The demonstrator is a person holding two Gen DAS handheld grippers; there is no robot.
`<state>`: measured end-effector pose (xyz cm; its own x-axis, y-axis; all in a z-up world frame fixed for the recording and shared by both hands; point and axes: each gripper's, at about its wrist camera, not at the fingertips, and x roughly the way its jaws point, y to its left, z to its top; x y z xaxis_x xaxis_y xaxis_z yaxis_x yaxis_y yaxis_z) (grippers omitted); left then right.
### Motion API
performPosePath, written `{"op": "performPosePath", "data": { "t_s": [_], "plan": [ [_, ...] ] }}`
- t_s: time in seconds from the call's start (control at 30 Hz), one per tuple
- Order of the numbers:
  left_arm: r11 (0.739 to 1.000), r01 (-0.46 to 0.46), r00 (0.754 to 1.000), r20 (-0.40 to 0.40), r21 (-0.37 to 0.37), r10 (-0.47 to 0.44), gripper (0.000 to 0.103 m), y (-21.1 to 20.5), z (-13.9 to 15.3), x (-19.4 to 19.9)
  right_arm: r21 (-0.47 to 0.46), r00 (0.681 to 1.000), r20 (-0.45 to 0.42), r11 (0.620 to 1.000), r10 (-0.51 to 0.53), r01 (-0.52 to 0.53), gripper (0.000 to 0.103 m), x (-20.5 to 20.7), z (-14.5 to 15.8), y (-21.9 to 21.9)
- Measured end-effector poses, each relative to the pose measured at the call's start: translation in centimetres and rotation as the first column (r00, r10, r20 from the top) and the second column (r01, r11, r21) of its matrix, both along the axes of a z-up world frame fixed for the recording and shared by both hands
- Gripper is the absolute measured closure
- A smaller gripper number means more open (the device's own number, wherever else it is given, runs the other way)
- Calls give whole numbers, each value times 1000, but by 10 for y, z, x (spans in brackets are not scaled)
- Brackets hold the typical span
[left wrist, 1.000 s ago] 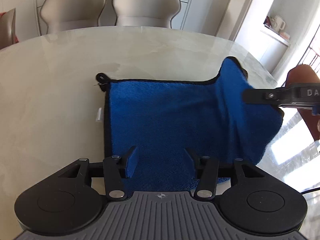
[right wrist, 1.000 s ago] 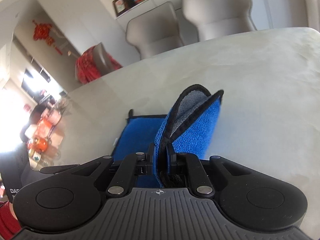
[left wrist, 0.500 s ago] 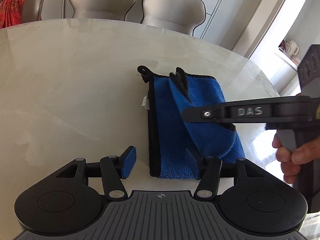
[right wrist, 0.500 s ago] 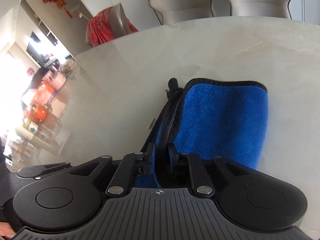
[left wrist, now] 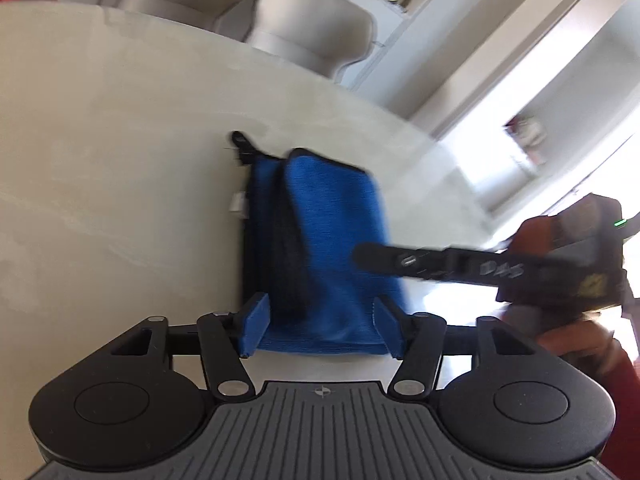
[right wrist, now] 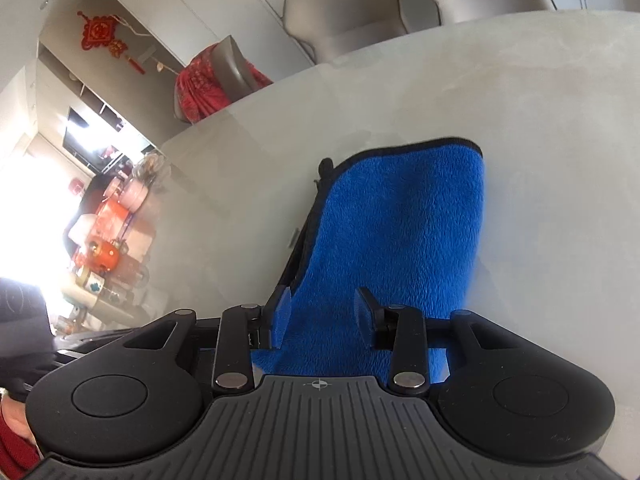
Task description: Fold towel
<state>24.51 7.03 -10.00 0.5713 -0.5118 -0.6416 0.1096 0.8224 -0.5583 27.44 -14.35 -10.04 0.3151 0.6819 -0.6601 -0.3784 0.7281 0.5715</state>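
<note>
A blue towel (left wrist: 336, 240) with black trim lies folded over on the pale table (left wrist: 120, 184); its hanging loop (left wrist: 240, 139) points to the far left corner. It also shows in the right wrist view (right wrist: 400, 232), lying flat with the fold on the right. My left gripper (left wrist: 320, 326) is open, its fingers astride the towel's near edge and holding nothing. My right gripper (right wrist: 322, 318) is open just above the towel's near end; it also shows in the left wrist view (left wrist: 362, 254), reaching over the towel from the right.
Grey chairs (left wrist: 312, 28) stand at the table's far side. A chair with a red cloth (right wrist: 208, 80) stands beyond the far left edge. A shelf with cluttered items (right wrist: 108, 240) is off the table to the left.
My right gripper has opened and let go of the towel's folded-over edge, which now lies flat on the lower layer. My left gripper has shifted right so that its fingers straddle the towel.
</note>
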Motion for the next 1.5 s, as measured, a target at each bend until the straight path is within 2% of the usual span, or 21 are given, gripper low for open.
{"op": "performPosePath", "data": {
  "t_s": [0.03,0.13,0.33,0.4,0.47,0.57,0.7,0.8,0.9,1.07,1.13,1.23,1.33,1.43,1.5],
  "plan": [
    [1000,10,1000,11,2,-10,35,-1,2,-1,11,1000,0,1000,2,-2,66,0,-1,3],
    [997,6,1000,24,72,-7,35,-6,3,2,5,1000,0,1000,-12,12,66,1,-4,11],
    [974,-35,998,-40,222,45,37,-23,-9,16,-56,999,30,998,15,-14,66,1,-2,16],
    [975,-43,997,-51,217,55,46,-22,-10,14,-74,999,39,997,22,-19,66,2,-2,14],
    [972,-41,996,-64,230,57,63,-21,-11,10,-91,999,47,996,27,-23,66,3,-2,13],
    [956,-53,992,-94,289,83,67,-19,-15,5,-115,998,59,993,35,-28,66,5,-2,10],
    [953,-57,989,-113,297,94,67,-13,-17,-6,-219,986,136,973,100,-69,66,8,2,22],
    [962,-65,996,-39,265,78,66,-11,0,-9,-241,979,161,967,122,-80,66,7,3,23],
    [969,-72,997,55,237,60,56,-12,18,-1,-243,976,169,966,137,-93,66,-1,1,20],
    [984,-34,992,125,176,12,49,-28,28,35,-252,964,223,964,146,-88,66,-31,4,3],
    [987,1,992,125,158,-21,47,-39,25,48,-274,962,247,961,115,-45,66,-42,5,-6],
    [989,45,993,102,144,-60,47,-55,11,68,-302,970,229,953,78,-5,65,-48,0,-15],
    [987,40,997,54,158,-49,47,-61,-6,81,-302,975,214,953,67,1,65,-52,-6,-18],
    [977,1,1000,12,212,-4,48,-55,-17,84,-292,971,227,957,75,-6,65,-53,-4,-16],
    [968,-26,1000,2,248,26,56,-42,-21,79,-284,965,242,959,97,-25,65,-53,-2,-13]
  ]
}}
